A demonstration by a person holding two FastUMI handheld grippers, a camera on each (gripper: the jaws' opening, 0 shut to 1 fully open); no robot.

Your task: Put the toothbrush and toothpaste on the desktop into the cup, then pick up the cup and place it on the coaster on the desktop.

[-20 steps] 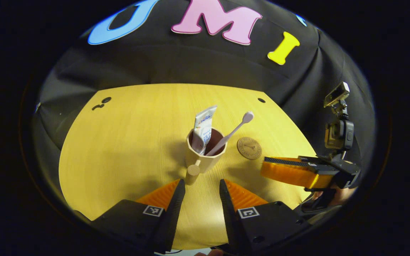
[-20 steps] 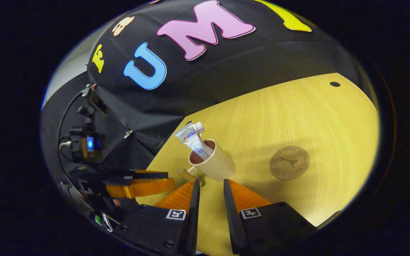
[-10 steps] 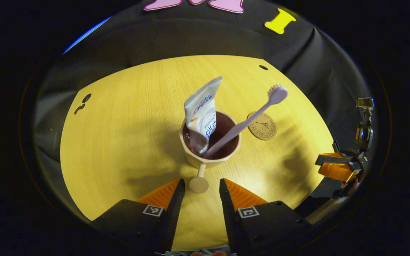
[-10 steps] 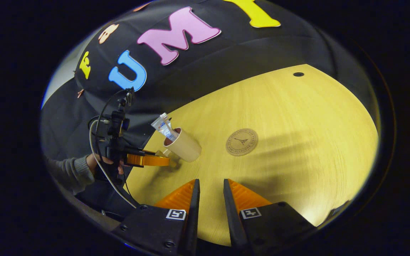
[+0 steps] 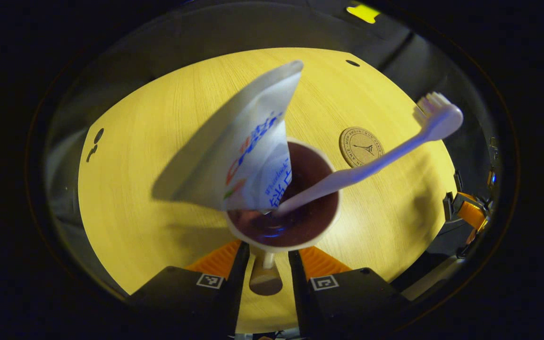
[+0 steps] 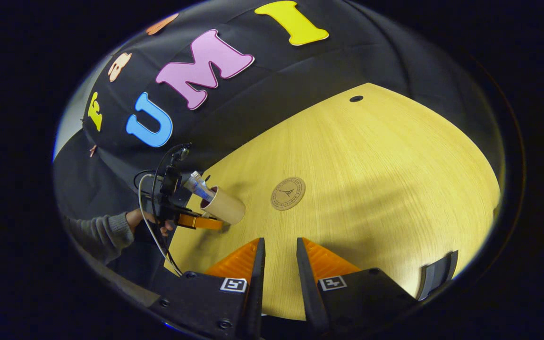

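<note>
Left gripper view looks pretty much straight down into the beige plastic cup with the dark brown inside (image 5: pixel 284 226), which sits on the yellow wooden desktop (image 5: pixel 158 141). The white toothpaste tube with blue and red print (image 5: pixel 253 151) stands in it and leans up toward the camera, and the pale pink toothbrush (image 5: pixel 376 156) leans out over the rim to the right, bristle head up in the air. The cup's little knob handle (image 5: pixel 266 278) sits right between the left gripper (image 5: pixel 265 264) fingers; the jaws look close on both sides of it, but I can't tell if they're actually pressing on it.

The round brown cork coaster (image 5: pixel 361 146) lies flat beyond the cup, apart from it, nothing on it.

Right gripper view has the right gripper (image 6: pixel 277 255) over bare desktop with its fingers a little apart, holding nothing. Off to the left a hand (image 6: pixel 135 219) in a grey sleeve holds the other gripper at the cup.
</note>
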